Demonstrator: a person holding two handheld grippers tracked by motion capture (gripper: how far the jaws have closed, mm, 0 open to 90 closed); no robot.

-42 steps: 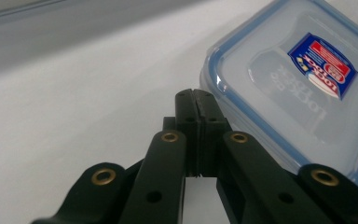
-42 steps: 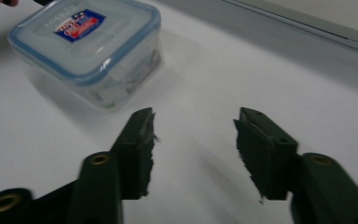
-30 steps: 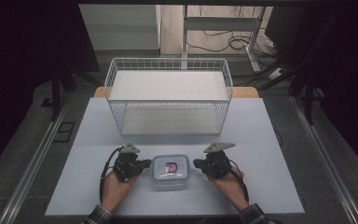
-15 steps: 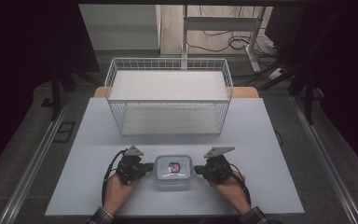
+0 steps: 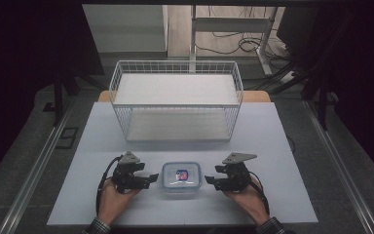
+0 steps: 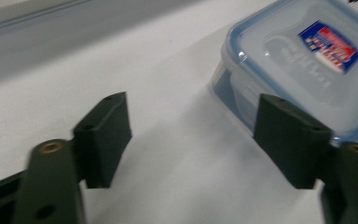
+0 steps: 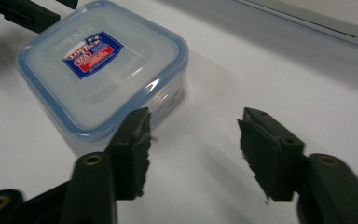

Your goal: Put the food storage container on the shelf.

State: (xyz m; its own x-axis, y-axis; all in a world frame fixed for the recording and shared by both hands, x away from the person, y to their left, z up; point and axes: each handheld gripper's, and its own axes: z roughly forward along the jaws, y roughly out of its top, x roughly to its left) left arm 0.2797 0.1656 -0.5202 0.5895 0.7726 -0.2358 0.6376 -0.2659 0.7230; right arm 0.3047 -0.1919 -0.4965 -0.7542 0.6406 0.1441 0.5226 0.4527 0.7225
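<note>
Both pairs of jaws stand apart with nothing between them. The left gripper [image 5: 151, 178] and the right gripper [image 5: 211, 177] flank a small clear food container [image 5: 181, 178] that sits near the front edge of the white worktop [image 5: 282, 146], about midway along it. Each gripper lies just beside the container; the high view does not settle whether either touches it.

The container has a blue-rimmed snap lid with a red, white and blue label [image 7: 92, 54] in its middle. The label's print is too small and blurred to read; raised lettering on the lid beside it is likewise illegible.

The left gripper view shows one black jaw in front of the container's near corner and the other over bare worktop. The right gripper view shows the container off to one side of its jaws, and the tip of the left gripper beyond the container.

The high view adds a white wire basket [image 5: 176, 100] at the back of the worktop, well apart from the container, and the person's hands holding the grippers.
</note>
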